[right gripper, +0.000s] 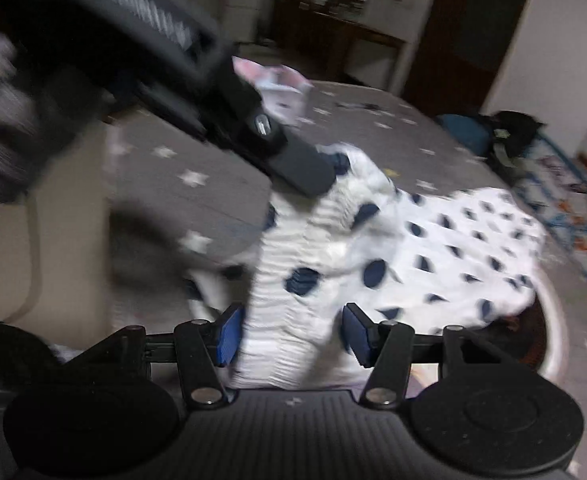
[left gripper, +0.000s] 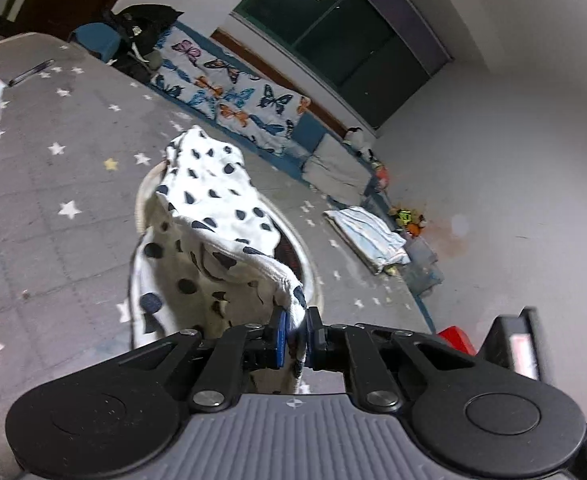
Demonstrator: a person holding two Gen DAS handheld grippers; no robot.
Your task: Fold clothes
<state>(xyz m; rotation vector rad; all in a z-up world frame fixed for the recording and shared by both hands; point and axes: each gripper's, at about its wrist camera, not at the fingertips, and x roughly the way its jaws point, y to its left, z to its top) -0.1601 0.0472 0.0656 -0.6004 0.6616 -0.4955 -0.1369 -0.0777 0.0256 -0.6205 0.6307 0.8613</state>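
left gripper clamped on spotted garment hem, lifted over basket mid-mat | right gripper apart, waistband between pads, unpinched | risk: thin hem bite slips, cloth drops back

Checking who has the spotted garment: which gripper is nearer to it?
Left. The left gripper is shut on an edge of the spotted garment; the right gripper is open, with a band of the cloth between its pads, not pinched.
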